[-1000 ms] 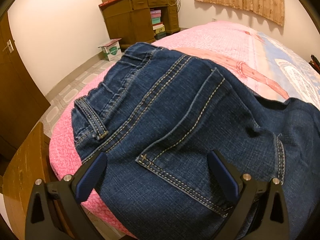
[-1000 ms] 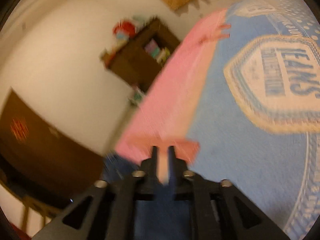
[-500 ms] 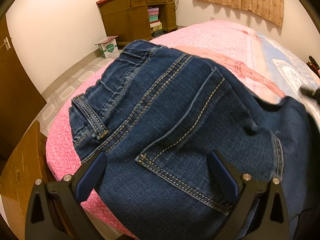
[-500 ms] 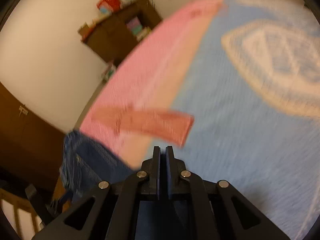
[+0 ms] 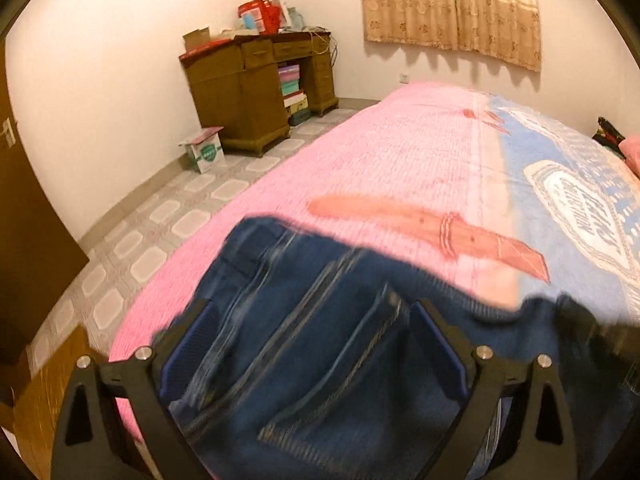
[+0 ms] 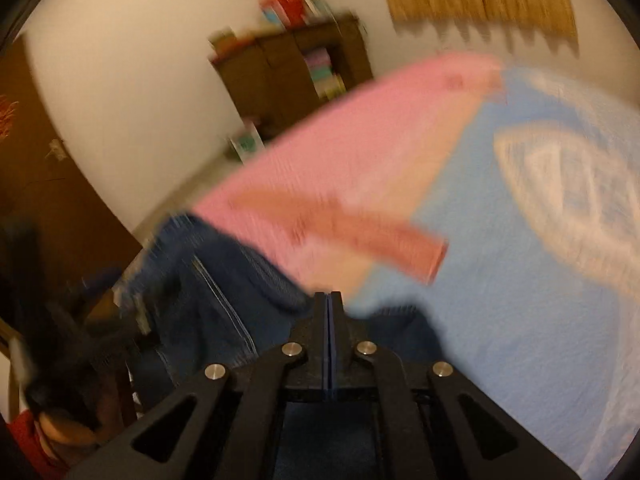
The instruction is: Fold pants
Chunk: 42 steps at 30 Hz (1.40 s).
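Dark blue jeans (image 5: 320,320) lie on the near corner of the pink and blue bedspread (image 5: 400,152), back pocket and seams up. My left gripper (image 5: 312,336) hovers over them, open wide, its blue pads (image 5: 188,344) on either side of the seat seams and pressing on nothing. In the right wrist view my right gripper (image 6: 328,298) is shut, its tips at the jeans' (image 6: 224,292) far edge. Whether any denim is pinched between its pads I cannot tell. A dark blur at the jeans' right edge in the left wrist view may be that gripper.
A wooden desk (image 5: 256,88) with boxes on top stands against the far wall, a cardboard box (image 5: 204,152) beside it on the tiled floor (image 5: 160,216). A brown door (image 5: 24,216) is at the left. A person's red sleeve (image 6: 32,436) shows at the lower left.
My right gripper's narrow gap has shut, and it swung left across the bed to the jeans. The left gripper lifted and tilted up, so the jeans sit lower in its view.
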Motion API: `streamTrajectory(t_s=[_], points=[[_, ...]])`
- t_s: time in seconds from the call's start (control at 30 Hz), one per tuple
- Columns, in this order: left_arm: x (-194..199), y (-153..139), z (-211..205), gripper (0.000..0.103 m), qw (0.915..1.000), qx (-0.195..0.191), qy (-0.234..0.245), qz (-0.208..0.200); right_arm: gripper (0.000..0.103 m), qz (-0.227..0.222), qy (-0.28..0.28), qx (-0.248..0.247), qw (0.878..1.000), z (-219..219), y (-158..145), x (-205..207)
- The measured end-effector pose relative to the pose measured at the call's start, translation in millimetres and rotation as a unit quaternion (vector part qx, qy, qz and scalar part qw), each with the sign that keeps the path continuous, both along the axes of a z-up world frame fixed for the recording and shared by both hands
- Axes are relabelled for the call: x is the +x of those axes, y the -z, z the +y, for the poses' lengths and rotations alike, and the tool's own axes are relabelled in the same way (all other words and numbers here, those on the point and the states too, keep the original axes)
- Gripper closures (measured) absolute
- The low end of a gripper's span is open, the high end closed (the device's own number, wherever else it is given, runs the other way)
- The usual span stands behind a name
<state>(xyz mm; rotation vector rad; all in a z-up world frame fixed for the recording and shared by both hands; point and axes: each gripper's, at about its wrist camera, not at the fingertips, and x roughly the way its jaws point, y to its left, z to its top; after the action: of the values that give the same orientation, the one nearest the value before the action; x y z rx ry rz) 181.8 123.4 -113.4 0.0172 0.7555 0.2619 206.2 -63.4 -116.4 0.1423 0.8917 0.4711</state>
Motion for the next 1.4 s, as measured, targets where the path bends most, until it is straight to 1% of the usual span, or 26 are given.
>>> streamTrajectory(t_s=[0.07, 0.1, 0.13, 0.17, 0.2, 0.23, 0.3, 0.33, 0.37, 0.43, 0.57, 0.67, 0.73, 0.8, 0.83, 0.87, 0.93, 1.03, 1.1, 1.13, 1.17, 1.23, 1.27, 1.33, 1.37, 1.4], points=[[15.0, 8.1, -2.4, 0.005, 0.9997, 0.013, 0.013, 0.013, 0.102, 0.035, 0.012, -0.001, 0.999, -10.2, 25.9, 2.9], [23.7, 17.9, 1.6, 0.003, 0.9992, 0.021, 0.01, 0.034, 0.103, 0.036, 0.012, -0.004, 0.999, -16.3, 32.7, 2.4], [29.6, 27.4, 8.8, 0.002, 0.998, 0.022, -0.003, 0.059, 0.103, 0.034, 0.011, 0.017, 0.999, -29.5, 37.1, 0.4], [30.7, 36.6, 23.8, 0.001, 0.9967, -0.01, -0.009, 0.08, 0.103, 0.044, 0.024, 0.046, 0.998, -45.3, 42.3, 3.7], [25.3, 38.5, 39.2, 0.001, 0.9956, -0.054, -0.006, 0.077, 0.103, 0.057, 0.046, 0.066, 0.995, -57.9, 42.7, 1.9], [16.2, 35.4, 52.2, 0.001, 0.9945, -0.08, -0.003, 0.067, 0.103, 0.062, 0.079, 0.065, 0.993, -68.5, 41.6, -2.2], [0.3, 25.9, 65.5, 0.001, 0.9937, -0.095, 0.007, 0.059, 0.099, 0.039, 0.134, 0.033, 0.99, -82.6, 27.4, -19.7], [-7.2, 19.8, 70.2, 0.001, 0.9935, -0.102, 0.012, 0.05, 0.099, 0.028, 0.144, 0.017, 0.989, -82.8, 20.5, -28.4], [-16.7, 11.1, 76.3, 0.001, 0.9935, -0.106, 0.015, 0.037, 0.099, 0.015, 0.135, 0.019, 0.991, -79.1, 13.2, -39.3], [-36.1, -6.2, 88.3, 0.0, 0.9955, -0.094, 0.009, 0.004, 0.099, -0.001, 0.098, 0.033, 0.995, -62.3, 2.9, -61.2], [-53.8, -30.0, 102.2, 0.0, 0.9972, -0.057, -0.012, -0.047, 0.099, -0.033, 0.044, 0.009, 0.998, -11.1, -1.0, -96.6], [-45.0, -32.9, 95.3, 0.0, 0.9975, -0.055, 0.011, -0.044, 0.099, -0.02, 0.024, 0.001, 1.0, 17.2, 9.6, -98.8], [-35.7, -28.1, 84.3, 0.0, 0.9977, -0.039, 0.032, -0.045, 0.099, -0.004, 0.023, 0.008, 1.0, 22.1, 17.5, -94.3], [-14.7, -7.9, 67.1, 0.0, 0.9993, 0.016, 0.029, -0.017, 0.099, 0.011, 0.022, 0.016, 1.0, 20.9, 28.6, -86.9], [-3.4, 4.4, 63.8, 0.0, 0.9988, 0.04, 0.026, 0.003, 0.099, 0.039, 0.015, 0.007, 0.999, 23.1, 38.1, -82.0], [6.7, 14.2, 61.7, 0.0, 0.9985, 0.043, 0.031, 0.015, 0.099, 0.062, 0.005, -0.004, 0.998, 25.7, 44.4, -80.1], [20.8, 25.1, 73.0, 0.0, 0.999, 0.029, 0.012, 0.031, 0.099, 0.053, -0.001, 0.0, 0.999, 20.9, 40.0, -83.4], [34.0, 22.5, 90.9, 0.0, 0.9988, -0.029, -0.006, 0.038, 0.099, -0.003, 0.043, 0.028, 0.999, -7.4, 11.9, -79.8], [37.5, 8.8, 94.7, 0.002, 0.9984, -0.047, -0.017, 0.026, 0.099, -0.018, 0.061, 0.037, 0.997, -16.5, 2.8, -68.9], [35.9, -1.1, 94.3, 0.002, 0.9984, -0.053, -0.019, 0.007, 0.099, -0.017, 0.061, 0.031, 0.998, -15.7, 3.1, -62.3], [35.3, -4.6, 91.9, 0.002, 0.9984, -0.054, -0.018, -0.003, 0.099, -0.017, 0.063, 0.007, 0.998, -10.9, 7.9, -52.2], [39.8, -4.1, 81.9, 0.001, 0.9989, -0.046, -0.005, -0.007, 0.099, -0.001, 0.079, -0.044, 0.996, -1.5, 26.3, -32.8], [47.9, 5.6, 74.0, 0.001, 0.9997, -0.024, 0.0, 0.006, 0.099, 0.027, 0.096, -0.064, 0.993, 2.3, 44.4, -16.4], [60.2, 28.2, 65.7, 0.0, 0.9995, 0.005, 0.003, 0.03, 0.1, 0.015, 0.119, -0.045, 0.992, 0.3, 54.2, -4.3], [65.6, 39.5, 64.5, 0.0, 0.9994, 0.017, 0.004, 0.029, 0.1, 0.006, 0.125, -0.043, 0.991, 1.2, 58.2, 0.9], [67.4, 44.2, 67.3, 0.0, 0.9997, 0.014, 0.005, 0.021, 0.1, 0.009, 0.129, -0.039, 0.991, 0.9, 61.0, 3.3]])
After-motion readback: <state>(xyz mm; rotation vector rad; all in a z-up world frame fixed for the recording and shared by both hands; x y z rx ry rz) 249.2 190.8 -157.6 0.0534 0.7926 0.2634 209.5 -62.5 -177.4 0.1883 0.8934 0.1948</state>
